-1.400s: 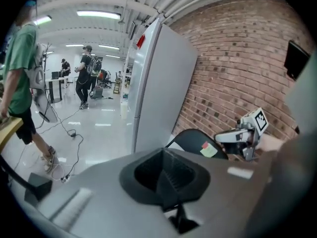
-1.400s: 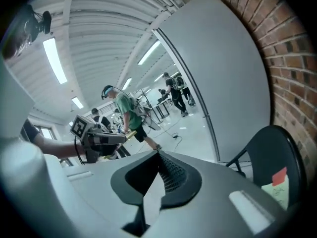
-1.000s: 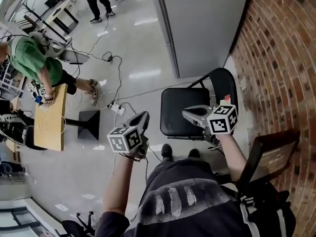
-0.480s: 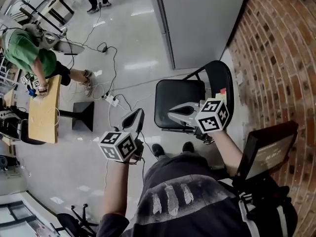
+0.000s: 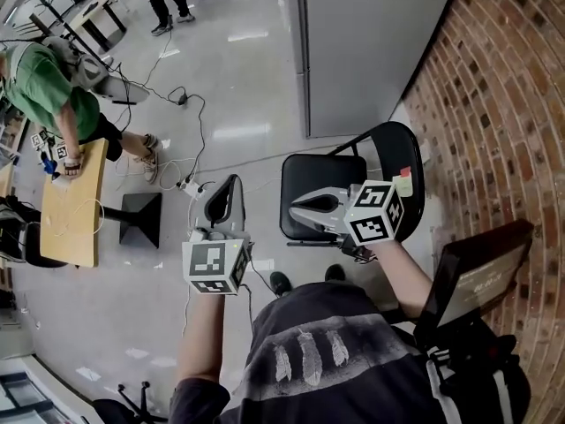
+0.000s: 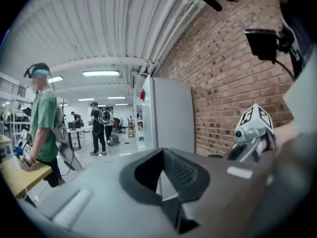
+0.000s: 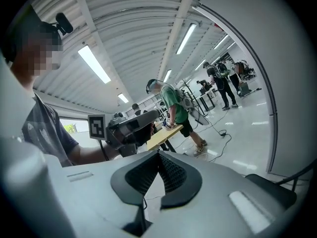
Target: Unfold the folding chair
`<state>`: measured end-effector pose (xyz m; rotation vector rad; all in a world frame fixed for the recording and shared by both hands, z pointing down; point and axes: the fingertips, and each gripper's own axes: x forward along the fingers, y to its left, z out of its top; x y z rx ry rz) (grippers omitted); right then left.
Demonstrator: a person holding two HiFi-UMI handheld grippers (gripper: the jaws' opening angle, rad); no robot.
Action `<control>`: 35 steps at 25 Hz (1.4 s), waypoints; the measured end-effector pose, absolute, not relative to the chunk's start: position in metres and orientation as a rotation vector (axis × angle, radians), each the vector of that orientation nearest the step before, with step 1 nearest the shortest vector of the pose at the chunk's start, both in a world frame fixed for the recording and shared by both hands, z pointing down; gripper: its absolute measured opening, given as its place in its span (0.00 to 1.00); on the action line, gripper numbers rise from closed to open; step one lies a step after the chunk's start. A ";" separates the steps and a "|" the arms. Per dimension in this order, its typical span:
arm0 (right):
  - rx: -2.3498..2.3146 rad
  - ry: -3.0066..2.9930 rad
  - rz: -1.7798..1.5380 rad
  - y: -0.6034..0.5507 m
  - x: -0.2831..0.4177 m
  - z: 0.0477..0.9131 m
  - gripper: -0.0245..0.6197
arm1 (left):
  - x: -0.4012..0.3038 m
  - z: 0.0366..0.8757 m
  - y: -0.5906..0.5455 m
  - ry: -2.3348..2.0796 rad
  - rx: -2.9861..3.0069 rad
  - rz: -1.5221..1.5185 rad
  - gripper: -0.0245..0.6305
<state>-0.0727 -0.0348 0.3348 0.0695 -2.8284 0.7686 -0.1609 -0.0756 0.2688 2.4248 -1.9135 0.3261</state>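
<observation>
The black folding chair (image 5: 322,184) stands opened beside the brick wall, its seat flat and its backrest (image 5: 399,153) upright. My right gripper (image 5: 297,208) hangs over the seat's front part, pointing left, jaws shut and empty. My left gripper (image 5: 227,186) is held left of the chair over the floor, shut with nothing in it. In the left gripper view the shut jaws (image 6: 162,155) face the grey cabinet, with the right gripper (image 6: 252,133) at the right. The right gripper view shows its shut jaws (image 7: 158,155), the left gripper (image 7: 130,127) beyond and the chair (image 7: 271,186) at lower right.
A tall grey cabinet (image 5: 371,42) stands behind the chair, the brick wall (image 5: 499,104) to its right. A dark chair with a brown seat (image 5: 477,281) stands at my right. On the floor lie cables and a power strip (image 5: 188,186). A person in green (image 5: 48,91) leans on a wooden table (image 5: 71,215).
My left gripper has risen and rolled, its jaws now pointing up the picture. My right gripper has shifted left over the seat. Both stayed shut.
</observation>
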 end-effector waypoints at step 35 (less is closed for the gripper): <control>-0.118 -2.819 0.585 0.025 -0.225 0.317 0.04 | -0.258 0.303 -0.014 -1.535 2.188 -0.021 0.04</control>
